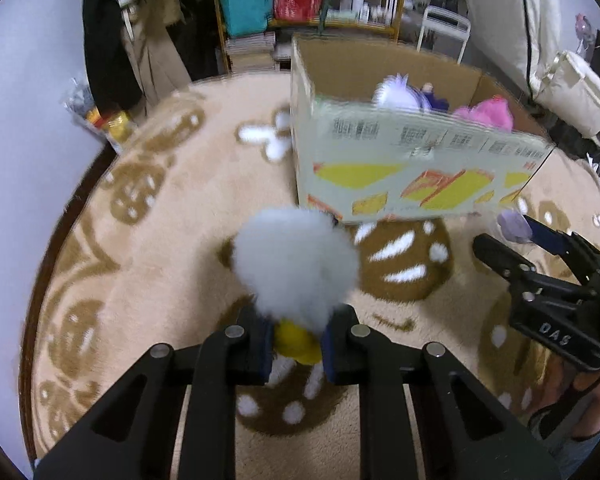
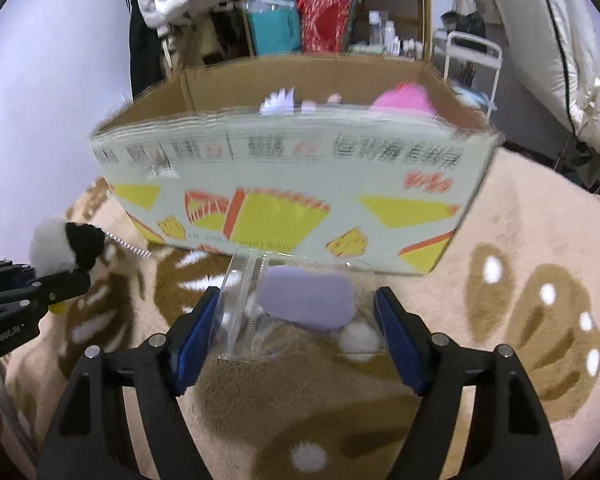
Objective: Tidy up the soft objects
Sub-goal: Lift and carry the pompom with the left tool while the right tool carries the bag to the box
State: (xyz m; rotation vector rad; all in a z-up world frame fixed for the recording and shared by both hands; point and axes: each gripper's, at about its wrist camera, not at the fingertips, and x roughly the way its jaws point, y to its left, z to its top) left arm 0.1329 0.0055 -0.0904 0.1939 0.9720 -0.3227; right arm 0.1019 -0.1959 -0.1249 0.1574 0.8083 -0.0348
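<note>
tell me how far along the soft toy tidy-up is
Done: a white-and-purple plush and a pink plush already sit in the cardboard box. In hand: the left gripper is shut on a white fluffy toy; the right gripper grips a clear packet with a lilac item. Left: both need dropping into the box.

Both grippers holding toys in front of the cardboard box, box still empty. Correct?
Not empty. The left wrist view shows the cardboard box already holding a white-and-purple plush and a pink plush. The rest stands: left gripper grips a white fluffy toy, right gripper a clear-bagged lavender item.
</note>
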